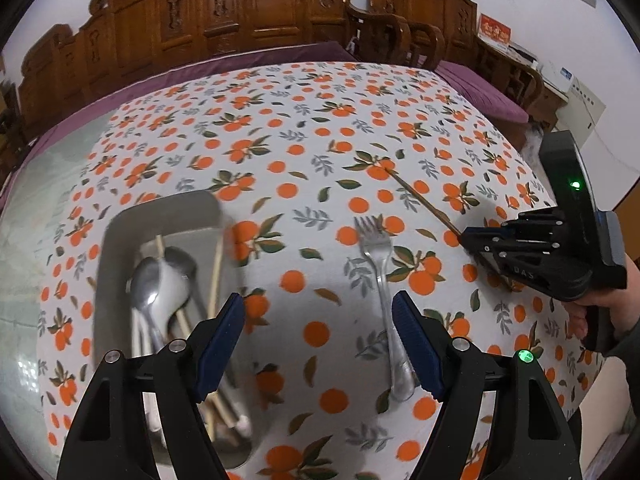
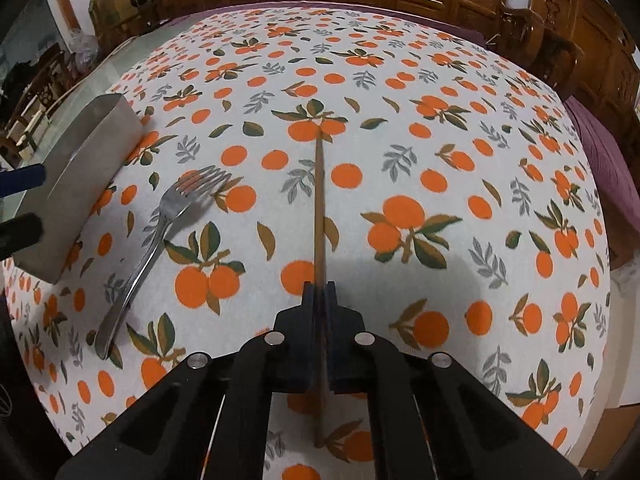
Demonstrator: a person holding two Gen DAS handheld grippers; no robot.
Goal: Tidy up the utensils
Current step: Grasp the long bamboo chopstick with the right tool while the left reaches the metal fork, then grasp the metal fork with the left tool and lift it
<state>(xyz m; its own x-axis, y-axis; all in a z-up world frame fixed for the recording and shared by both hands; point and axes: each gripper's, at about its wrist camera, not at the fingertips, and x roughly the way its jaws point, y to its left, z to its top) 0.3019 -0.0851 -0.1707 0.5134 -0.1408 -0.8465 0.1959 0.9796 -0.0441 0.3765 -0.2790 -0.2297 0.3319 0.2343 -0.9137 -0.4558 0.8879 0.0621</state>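
Observation:
A metal tray (image 1: 120, 224) at the left holds spoons (image 1: 160, 284) and chopsticks (image 1: 216, 276); it also shows in the right wrist view (image 2: 92, 160). A metal fork (image 1: 380, 280) lies on the orange-print tablecloth, right of the tray (image 2: 160, 232). My left gripper (image 1: 320, 344) is open and empty, hovering between tray and fork. My right gripper (image 2: 319, 292) is shut on a brown wooden chopstick (image 2: 319, 200), which points away over the cloth. The right gripper (image 1: 476, 238) and chopstick (image 1: 420, 196) also show at the right in the left wrist view.
The tablecloth (image 1: 304, 128) covers a table with its far edge near carved wooden chairs (image 1: 248, 8) and a purple cushion (image 1: 480, 88). A glass tabletop (image 1: 24, 220) shows left of the cloth.

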